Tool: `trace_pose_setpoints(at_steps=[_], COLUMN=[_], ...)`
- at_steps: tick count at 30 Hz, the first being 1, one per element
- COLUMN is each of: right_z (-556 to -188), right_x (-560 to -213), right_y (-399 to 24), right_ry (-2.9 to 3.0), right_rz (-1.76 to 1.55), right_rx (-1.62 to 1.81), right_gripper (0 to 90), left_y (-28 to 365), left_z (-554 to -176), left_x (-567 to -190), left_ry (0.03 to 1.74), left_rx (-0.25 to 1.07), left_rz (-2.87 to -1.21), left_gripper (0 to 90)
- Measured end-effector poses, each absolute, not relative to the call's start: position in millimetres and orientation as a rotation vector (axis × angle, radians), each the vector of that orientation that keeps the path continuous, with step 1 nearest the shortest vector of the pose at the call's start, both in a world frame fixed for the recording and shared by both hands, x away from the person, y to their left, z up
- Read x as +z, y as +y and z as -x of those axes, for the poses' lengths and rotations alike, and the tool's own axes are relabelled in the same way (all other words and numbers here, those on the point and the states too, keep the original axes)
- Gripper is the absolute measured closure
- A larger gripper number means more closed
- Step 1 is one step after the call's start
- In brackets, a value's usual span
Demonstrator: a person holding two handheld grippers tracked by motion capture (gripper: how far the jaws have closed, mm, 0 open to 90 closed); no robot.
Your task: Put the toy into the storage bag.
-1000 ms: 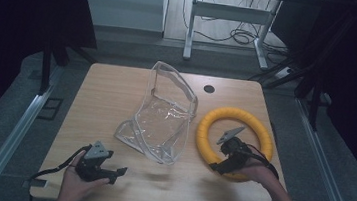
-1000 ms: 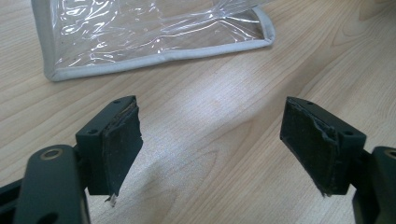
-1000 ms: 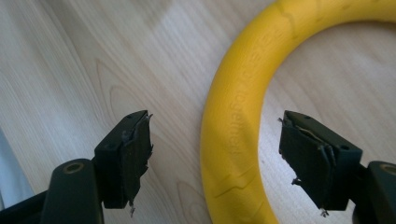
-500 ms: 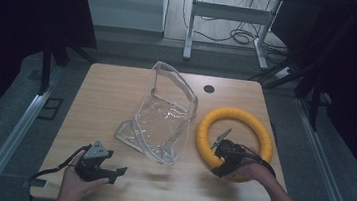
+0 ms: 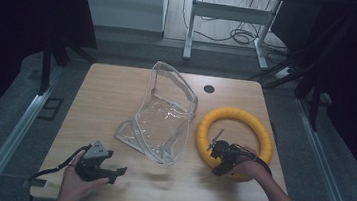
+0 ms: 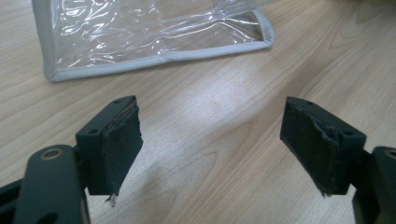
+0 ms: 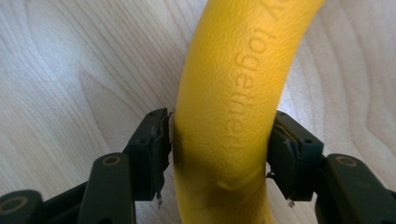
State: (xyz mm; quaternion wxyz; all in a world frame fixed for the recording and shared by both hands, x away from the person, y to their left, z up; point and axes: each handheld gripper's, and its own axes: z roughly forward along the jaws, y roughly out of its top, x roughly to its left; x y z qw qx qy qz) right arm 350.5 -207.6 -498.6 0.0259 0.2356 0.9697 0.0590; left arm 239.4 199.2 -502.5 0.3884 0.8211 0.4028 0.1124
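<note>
- My right gripper (image 7: 218, 154) has just been closing, and its pads (image 7: 158, 144) now press both sides of the yellow foam ring (image 7: 233, 107), which dents slightly at the pinch.
- The ring (image 5: 235, 141) lies flat on the wooden table (image 5: 117, 89), right of the clear plastic pouch (image 5: 162, 119); I hold its near arc.
- I'd squeeze only until the foam stops yielding, then lift straight up so the far arc doesn't drag.
- My left gripper (image 6: 212, 144) rests with jaws wide apart, holding nothing, just short of the pouch's grey-trimmed edge (image 6: 159, 58); I'd keep it there, ready to steady the pouch.
</note>
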Motion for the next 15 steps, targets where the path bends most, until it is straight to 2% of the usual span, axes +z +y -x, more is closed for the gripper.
trace_pose_setpoints(at_steps=[4,15], right_z=[-356.0,-360.3], right_x=[-499.7,-496.2], right_y=[-208.7,-216.1], right_ry=[3.016,3.054], right_rz=[-0.753,-0.776], right_rx=[0.195,0.271], right_gripper=[49.0,50.6], left_y=[198.8,199.0], left_z=[-239.7,-239.8], left_x=[-503.0,-502.9], left_ry=[1.024,1.024], left_rx=[0.284,0.285], left_rz=[-2.090,-2.088], left_gripper=[20.4,20.4])
